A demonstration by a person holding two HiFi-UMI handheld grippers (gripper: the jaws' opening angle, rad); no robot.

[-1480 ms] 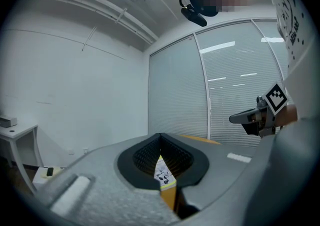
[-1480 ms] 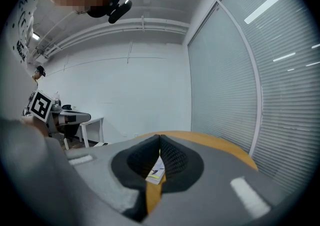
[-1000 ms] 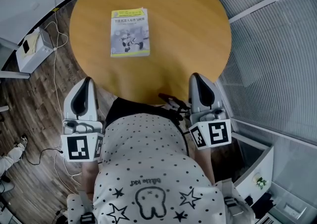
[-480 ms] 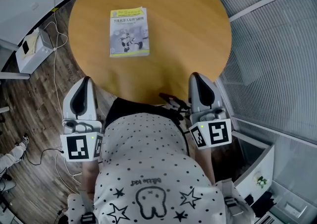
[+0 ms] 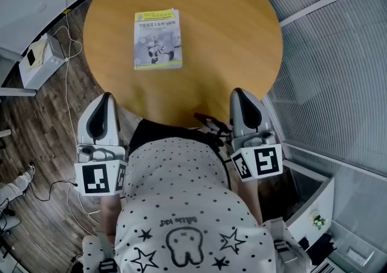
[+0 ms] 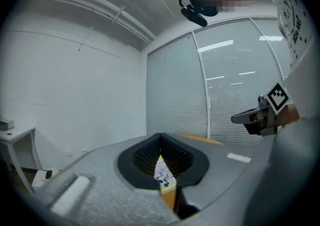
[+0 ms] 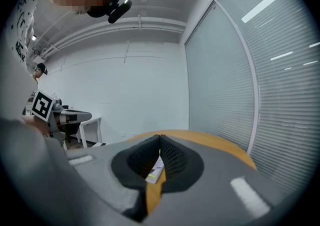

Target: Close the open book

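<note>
Left gripper (image 5: 106,98) and right gripper (image 5: 240,93) are being held pinched together, empty, so the book (image 5: 158,40), well ahead of them, is likely being risked to a skewing shove if prodded.

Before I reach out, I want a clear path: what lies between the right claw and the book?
Only bare tabletop, as the head view shows; nothing stands between the right claw and the book.
</note>
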